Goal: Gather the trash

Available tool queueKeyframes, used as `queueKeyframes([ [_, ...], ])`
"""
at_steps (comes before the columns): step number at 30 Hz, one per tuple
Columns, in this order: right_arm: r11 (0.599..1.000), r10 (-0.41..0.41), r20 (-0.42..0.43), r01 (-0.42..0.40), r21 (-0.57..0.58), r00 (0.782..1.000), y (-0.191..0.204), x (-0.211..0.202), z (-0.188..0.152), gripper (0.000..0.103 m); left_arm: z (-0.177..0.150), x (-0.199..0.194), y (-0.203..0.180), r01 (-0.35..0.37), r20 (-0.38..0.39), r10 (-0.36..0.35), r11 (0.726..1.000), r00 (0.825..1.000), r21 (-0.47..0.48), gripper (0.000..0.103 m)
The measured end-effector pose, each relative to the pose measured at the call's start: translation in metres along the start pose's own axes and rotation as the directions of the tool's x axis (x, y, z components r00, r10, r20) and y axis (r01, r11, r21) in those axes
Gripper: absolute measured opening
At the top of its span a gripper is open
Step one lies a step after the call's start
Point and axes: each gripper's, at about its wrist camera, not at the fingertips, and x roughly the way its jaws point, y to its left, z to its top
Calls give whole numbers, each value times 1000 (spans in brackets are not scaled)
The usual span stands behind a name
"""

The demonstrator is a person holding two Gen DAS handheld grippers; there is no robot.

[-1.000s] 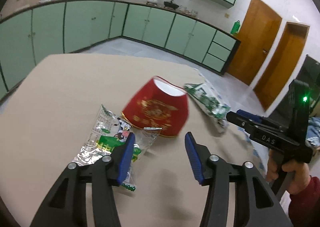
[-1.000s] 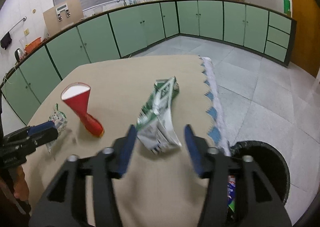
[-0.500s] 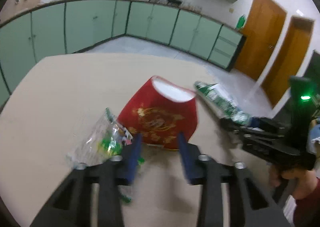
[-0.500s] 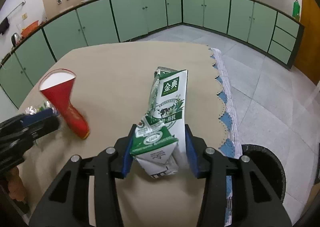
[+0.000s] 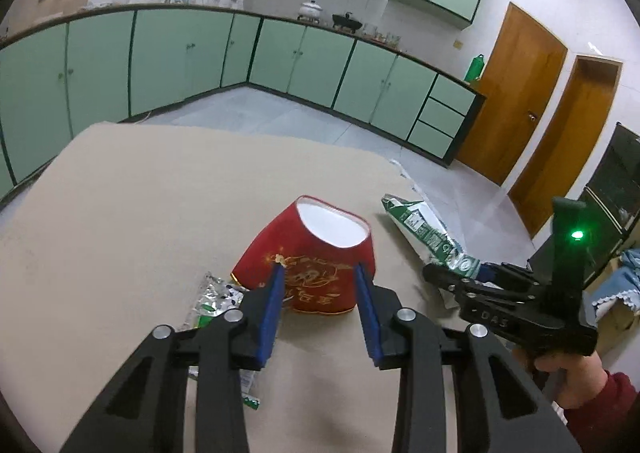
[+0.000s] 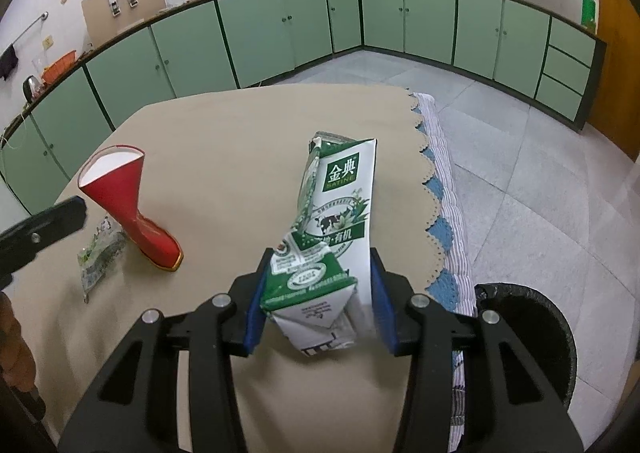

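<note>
So my right gripper [image 6: 316, 309] clamps the crumpled green-and-white carton [image 6: 332, 237], its far end near the table [image 6: 224, 133]; the bin [image 6: 532, 337] sits beside. My left gripper [image 5: 320, 309], half open, straddles the squashed red cup [image 5: 316, 265]; the foil wrapper [image 5: 216, 297] beside the cup remains.

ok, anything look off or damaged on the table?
All trash, no spill. The red cup is squashed flat at the base, the milk carton in the right gripper is crushed and torn open, and a wrapper lies crumpled beside the cup.
</note>
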Motion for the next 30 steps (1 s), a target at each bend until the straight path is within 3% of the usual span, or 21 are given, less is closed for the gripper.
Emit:
queueKeyframes([
  [8, 1000, 4, 5, -4, -10, 1000, -2, -2, 0, 43, 6, 4, -8, -48, 24, 48, 999, 999, 3, 79],
  [11, 1000, 6, 3, -6, -11, 1000, -3, -1, 1, 43, 10, 11, -9, -69, 24, 69, 997, 997, 18, 85],
  [23, 1000, -4, 8, 5, -7, 1000, -13, -7, 1, 42, 18, 48, -15, -64, -10, 65, 998, 998, 10, 82],
  [27, 1000, -9, 8, 9, -7, 1000, -12, -8, -1, 42, 16, 53, -10, -51, -23, 50, 999, 998, -11, 60],
  [30, 1000, -7, 7, 7, -1, 1000, -14, -7, -2, 42, 16, 58, -9, -54, -40, 53, 998, 998, -18, 55],
])
